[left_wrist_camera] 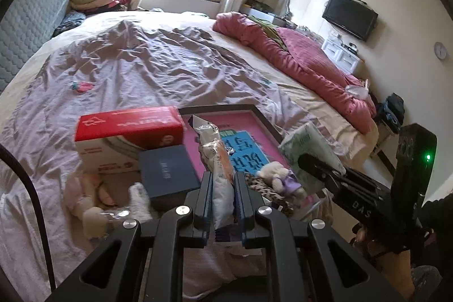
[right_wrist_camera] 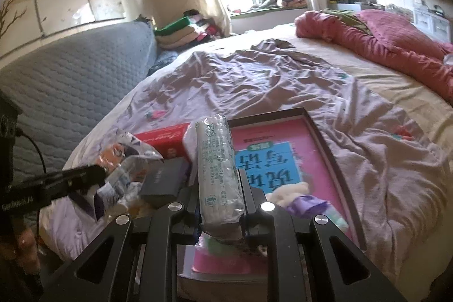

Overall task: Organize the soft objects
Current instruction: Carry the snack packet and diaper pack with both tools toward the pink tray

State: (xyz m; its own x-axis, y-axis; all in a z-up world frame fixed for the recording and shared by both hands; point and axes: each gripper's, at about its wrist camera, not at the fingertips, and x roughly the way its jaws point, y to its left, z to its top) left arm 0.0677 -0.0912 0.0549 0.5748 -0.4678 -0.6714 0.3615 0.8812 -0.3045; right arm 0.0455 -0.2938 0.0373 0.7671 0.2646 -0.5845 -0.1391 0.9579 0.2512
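I am pinching a crinkly snack bag (left_wrist_camera: 219, 183) in the left gripper (left_wrist_camera: 222, 188) | right gripper (right_wrist_camera: 219, 200) is squeezing a soft tissue pack (right_wrist_camera: 216, 169) | both are hovering above the near tray (right_wrist_camera: 334, 160) (light, squashy, slippery film; I am gripping mid-body)

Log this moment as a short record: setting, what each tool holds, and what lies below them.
setting: bed with a crumpled lilac sheet, pink quilt along its far side
left tool: shut on a crinkly plastic snack bag
right tool: shut on a wrapped tissue pack
below: framed pink picture, red-and-white box, dark blue box, small plush toy in purple
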